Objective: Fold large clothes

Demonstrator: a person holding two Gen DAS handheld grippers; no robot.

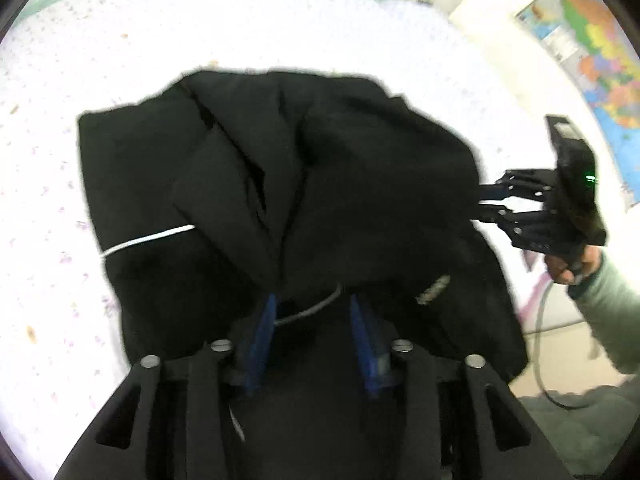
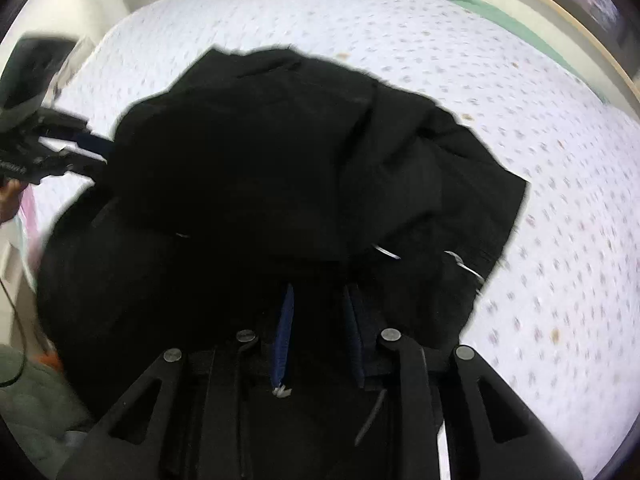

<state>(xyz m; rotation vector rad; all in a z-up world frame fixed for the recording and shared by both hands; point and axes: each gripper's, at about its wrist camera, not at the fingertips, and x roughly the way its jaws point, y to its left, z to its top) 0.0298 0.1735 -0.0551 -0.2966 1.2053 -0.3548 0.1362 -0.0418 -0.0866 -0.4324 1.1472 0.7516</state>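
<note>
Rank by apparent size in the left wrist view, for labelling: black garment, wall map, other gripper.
1. black garment
2. wall map, cut off by the frame edge
3. right gripper, smallest

Two circular fisheye views with dark vignetted corners, straight lines bowed near the rims, white bedspread point(image 1: 280, 40) overexposed and glaring, black garment point(image 1: 280, 180) a near-featureless dark mass, motion blur smearing the bedspread print and garment edges, no distinct shadows visible.
</note>
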